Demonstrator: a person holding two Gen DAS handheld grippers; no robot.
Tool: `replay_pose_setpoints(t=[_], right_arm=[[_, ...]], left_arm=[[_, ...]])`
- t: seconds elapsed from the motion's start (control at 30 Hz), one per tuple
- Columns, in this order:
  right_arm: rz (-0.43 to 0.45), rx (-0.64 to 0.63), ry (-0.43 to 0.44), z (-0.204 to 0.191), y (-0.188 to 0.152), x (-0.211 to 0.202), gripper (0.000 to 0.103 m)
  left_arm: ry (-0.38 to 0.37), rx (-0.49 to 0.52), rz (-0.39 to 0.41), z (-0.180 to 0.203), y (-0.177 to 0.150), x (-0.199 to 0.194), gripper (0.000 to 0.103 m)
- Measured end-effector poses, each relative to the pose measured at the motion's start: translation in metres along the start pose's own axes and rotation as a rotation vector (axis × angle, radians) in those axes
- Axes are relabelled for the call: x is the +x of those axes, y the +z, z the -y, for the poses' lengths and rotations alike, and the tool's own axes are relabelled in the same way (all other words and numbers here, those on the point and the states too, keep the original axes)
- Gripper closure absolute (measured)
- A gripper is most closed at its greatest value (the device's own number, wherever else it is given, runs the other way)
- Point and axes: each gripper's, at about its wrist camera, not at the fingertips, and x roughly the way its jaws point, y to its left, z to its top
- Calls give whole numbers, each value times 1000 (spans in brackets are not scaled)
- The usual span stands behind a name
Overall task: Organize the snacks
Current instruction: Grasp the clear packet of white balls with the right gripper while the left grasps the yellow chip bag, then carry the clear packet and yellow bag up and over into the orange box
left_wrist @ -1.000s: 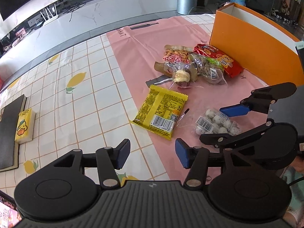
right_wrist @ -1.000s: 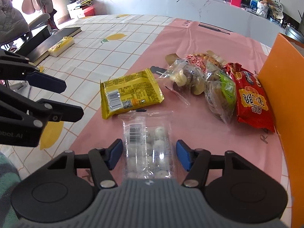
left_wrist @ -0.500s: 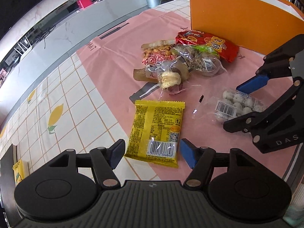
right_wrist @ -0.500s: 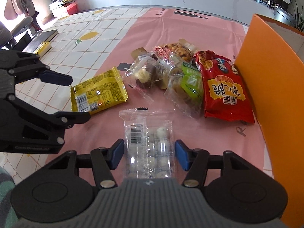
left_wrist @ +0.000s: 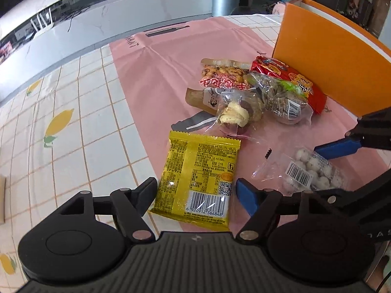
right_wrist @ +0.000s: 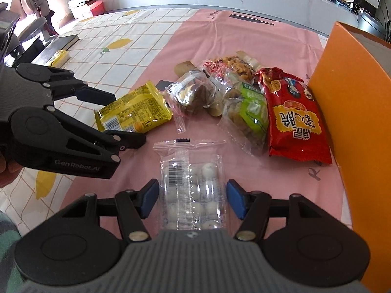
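Note:
A yellow snack packet (left_wrist: 199, 178) lies on the pink mat between the open fingers of my left gripper (left_wrist: 195, 194); it also shows in the right wrist view (right_wrist: 133, 113). A clear bag of white balls (right_wrist: 191, 185) lies between the open fingers of my right gripper (right_wrist: 191, 201); it also shows in the left wrist view (left_wrist: 310, 173). Neither bag is pinched. Beyond lie a clear pastry bag (left_wrist: 238, 113), a peanut bag (left_wrist: 223, 77), a green-labelled clear bag (right_wrist: 248, 112) and a red packet (right_wrist: 294, 117).
An orange box (left_wrist: 327, 66) stands at the right against the red packet; it also shows in the right wrist view (right_wrist: 354, 112). The pink mat (left_wrist: 171, 66) lies on a lemon-print tablecloth (left_wrist: 61, 122). A dark book with a yellow box (right_wrist: 57, 56) lies at the far left.
My left gripper has moved up to the yellow packet, which now lies between its fingers. My right gripper has stayed around the bag of white balls.

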Motion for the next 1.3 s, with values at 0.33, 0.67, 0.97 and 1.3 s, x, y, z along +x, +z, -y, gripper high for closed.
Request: replay_pose_setpoints(t=[0.33, 0.67, 0.97, 1.3], right_arm=[[-3, 2, -12, -2, -3, -4, 51], [-25, 39, 20, 5, -14, -19, 54], [9, 58, 53, 12, -26, -51, 54], [92, 67, 65, 35, -41, -105, 54]], left_arm=[[75, -117, -107, 14, 4, -7, 42], [83, -189, -136, 30, -1, -33, 43], [75, -257, -84, 49, -3, -74, 43], [78, -321, -2, 83, 3, -115, 43]])
